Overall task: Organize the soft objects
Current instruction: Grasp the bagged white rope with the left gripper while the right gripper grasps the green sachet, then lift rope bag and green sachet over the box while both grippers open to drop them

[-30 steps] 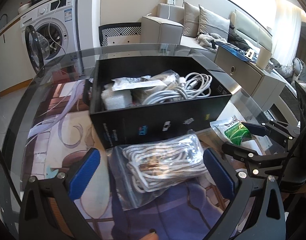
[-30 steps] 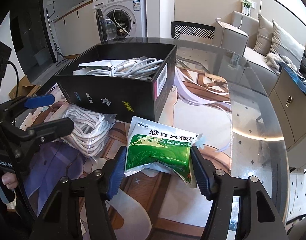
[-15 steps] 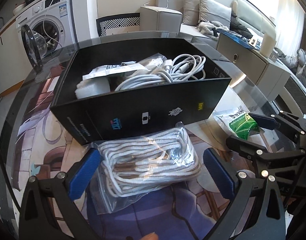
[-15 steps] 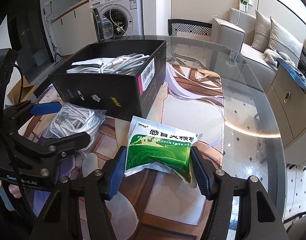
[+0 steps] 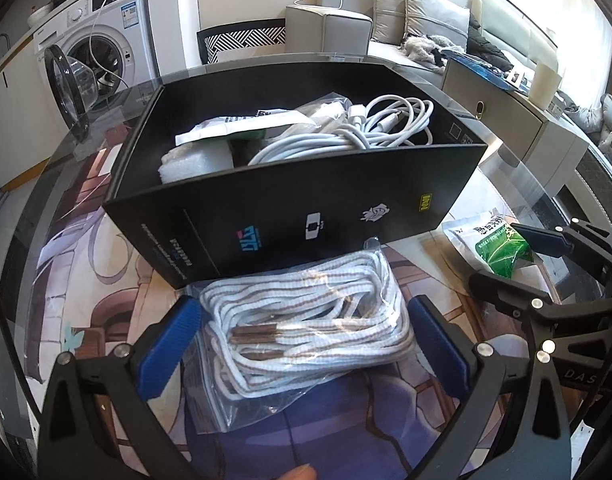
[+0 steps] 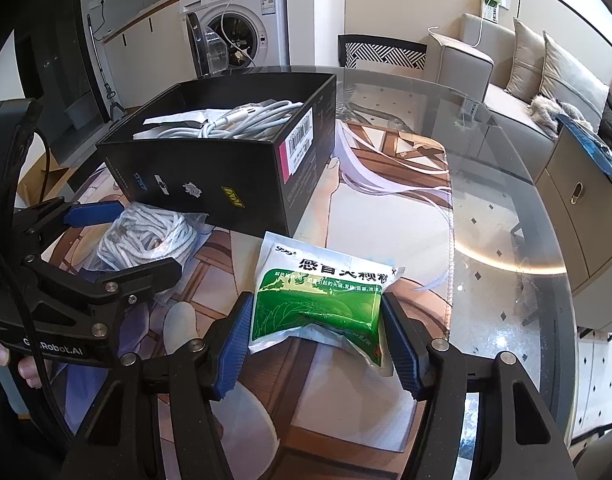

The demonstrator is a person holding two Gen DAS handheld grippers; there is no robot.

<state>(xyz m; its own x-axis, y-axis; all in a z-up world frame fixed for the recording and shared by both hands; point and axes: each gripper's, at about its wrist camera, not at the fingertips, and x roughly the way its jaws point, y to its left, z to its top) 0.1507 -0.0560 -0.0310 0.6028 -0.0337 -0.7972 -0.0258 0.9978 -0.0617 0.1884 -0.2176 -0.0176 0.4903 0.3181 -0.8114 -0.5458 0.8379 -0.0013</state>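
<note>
My left gripper (image 5: 306,340) is shut on a clear bag of white rope (image 5: 306,332) and holds it just in front of the black box (image 5: 306,216). The box holds white cables (image 5: 366,132), a foam piece and a packet. My right gripper (image 6: 318,340) is shut on a green and white medicine pouch (image 6: 322,300), to the right of the box (image 6: 209,176). The rope bag (image 6: 145,240) and left gripper (image 6: 117,240) show at the left of the right wrist view. The pouch (image 5: 494,240) and right gripper (image 5: 518,256) show at the right of the left wrist view.
A printed mat (image 6: 386,216) covers the round glass table (image 6: 506,200). A washing machine (image 6: 241,28) with its door open, a patterned chair (image 6: 386,52), a sofa (image 6: 526,80) and a low cabinet (image 6: 586,192) stand beyond the table.
Both grippers have risen and moved toward the box with their bags. The box looks closer and more seen from above in the left wrist view.
</note>
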